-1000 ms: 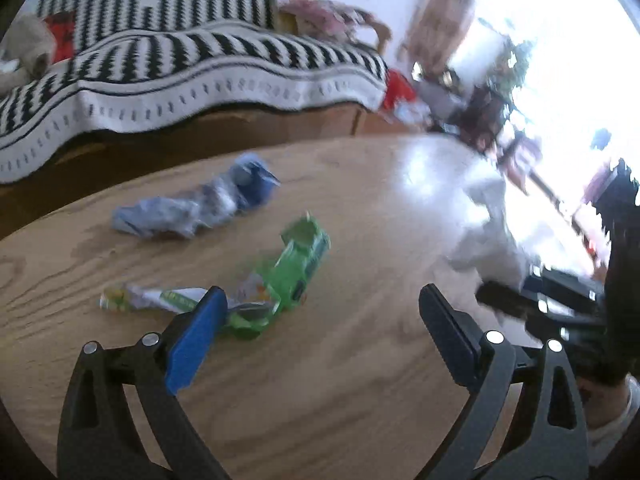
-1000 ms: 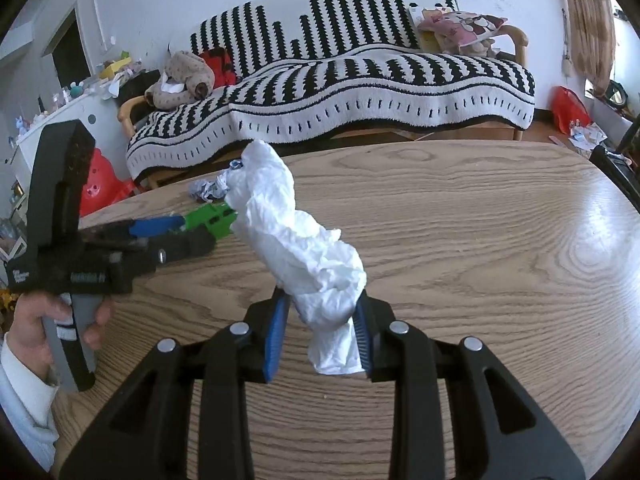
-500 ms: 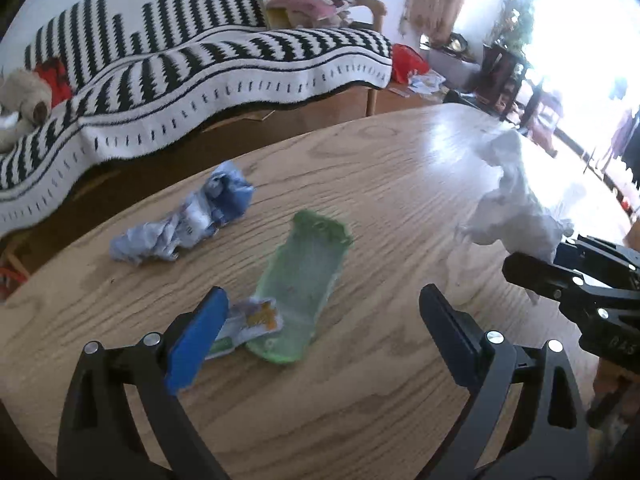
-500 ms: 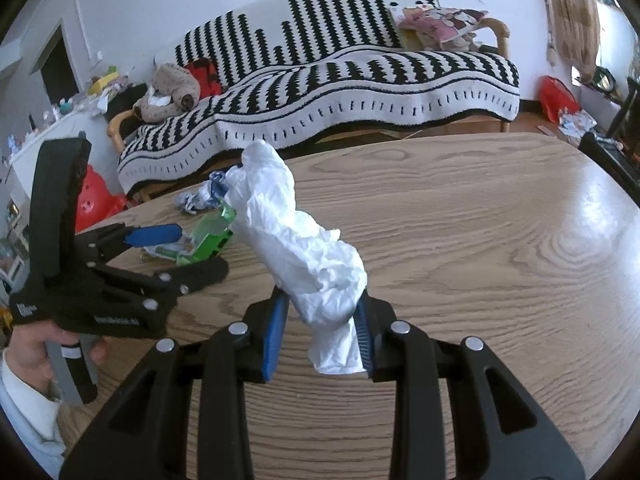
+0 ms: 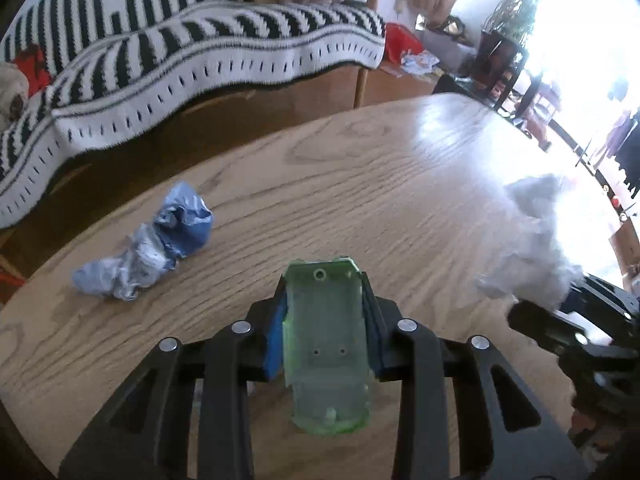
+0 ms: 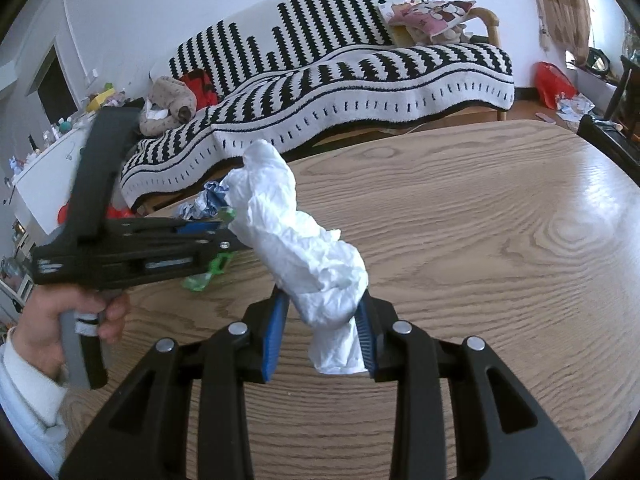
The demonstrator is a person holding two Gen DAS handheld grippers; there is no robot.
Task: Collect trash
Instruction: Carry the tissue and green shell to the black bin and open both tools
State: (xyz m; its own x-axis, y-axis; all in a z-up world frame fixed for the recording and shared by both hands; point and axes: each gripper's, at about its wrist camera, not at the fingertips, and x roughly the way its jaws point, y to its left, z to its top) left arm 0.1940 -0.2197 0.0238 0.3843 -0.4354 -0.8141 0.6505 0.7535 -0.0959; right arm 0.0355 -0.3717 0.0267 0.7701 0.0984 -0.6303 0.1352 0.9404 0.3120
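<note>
Nearest in the left wrist view, left gripper (image 5: 325, 328) clamped on a translucent green plastic tray (image 5: 327, 348), blue pads pressed against its long sides, the piece flat-bottomed with small holes and a ragged lower edge, held above the boards. In the right wrist view, right gripper (image 6: 320, 330) closed around a crumpled white tissue (image 6: 298, 252), soft and creased, twisted into a tall column rising above the fingers with a tail hanging below them. Beneath both, a rounded wooden table (image 6: 500, 248) of pale oak with bold wavy grain, glossy and glaring toward the window side. Farther left on that top, a crushed blue-and-silver wrapper (image 5: 150, 246), foil-like and wrinkled, lying well apart from the green tray. Seen across from the right side, a bare hand (image 6: 60, 320) with white cuff gripping the left tool's handle, green plastic (image 6: 208, 270) showing under its black frame. Beyond the table edge, a sofa (image 6: 360, 76) draped in a black-and-white striped woven throw with wooden armrest, a plush toy (image 6: 170, 104) and red cushion at one end, a pink patterned pillow (image 6: 428, 14) at the other. Farther back, white walls, a patterned curtain, a red bag (image 6: 554, 80) on the floor, and dark chairs against a washed-out bright window.
</note>
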